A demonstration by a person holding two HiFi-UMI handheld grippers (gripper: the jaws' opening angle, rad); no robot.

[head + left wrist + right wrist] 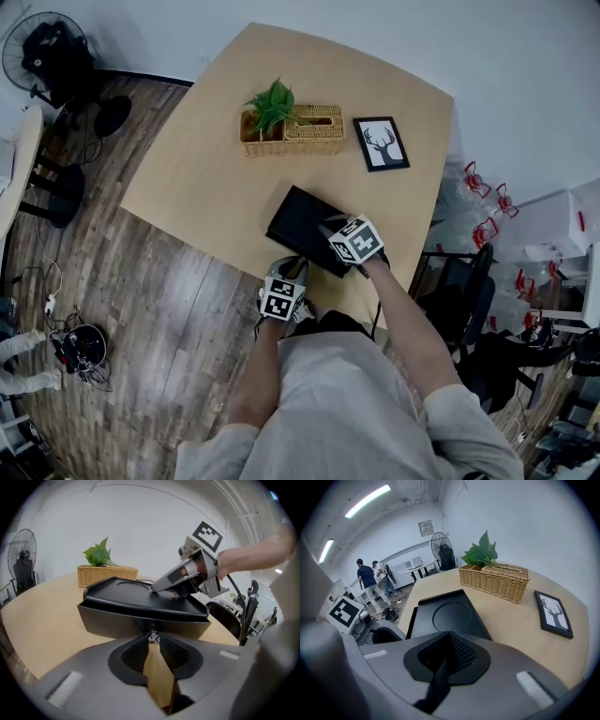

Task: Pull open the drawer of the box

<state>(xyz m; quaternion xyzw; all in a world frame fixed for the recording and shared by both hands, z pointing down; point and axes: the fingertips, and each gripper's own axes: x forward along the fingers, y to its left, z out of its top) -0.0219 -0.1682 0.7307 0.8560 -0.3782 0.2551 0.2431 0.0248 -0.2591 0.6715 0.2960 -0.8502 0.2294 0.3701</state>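
1. Box point(302, 225): black and flat, with a round recess in its lid. It sits on the table point(187, 187) at the near edge, right in front of the person and set at an angle to that edge.
2. Drawer point(112, 623): its front faces the person under the overhanging lid. A small metal knob point(153, 637) sits at mid-front. How far out the drawer stands cannot be told.
3. Left gripper point(153, 642): level with the drawer front at the table's near edge. Its jaws are closed on the knob, with only a thin wedge of gap behind the tips.
4. Right gripper point(157, 588): on top of the box, toward the lid's right side. Its jaws are pressed together with nothing between them, and the tips rest on the lid beside the recess.
5. Basket point(314, 131): wicker, past the box toward the far edge, well apart from it. A plant point(272, 105) stands in its left end.
6. Picture point(381, 143): framed deer print, lying flat just right of the basket.
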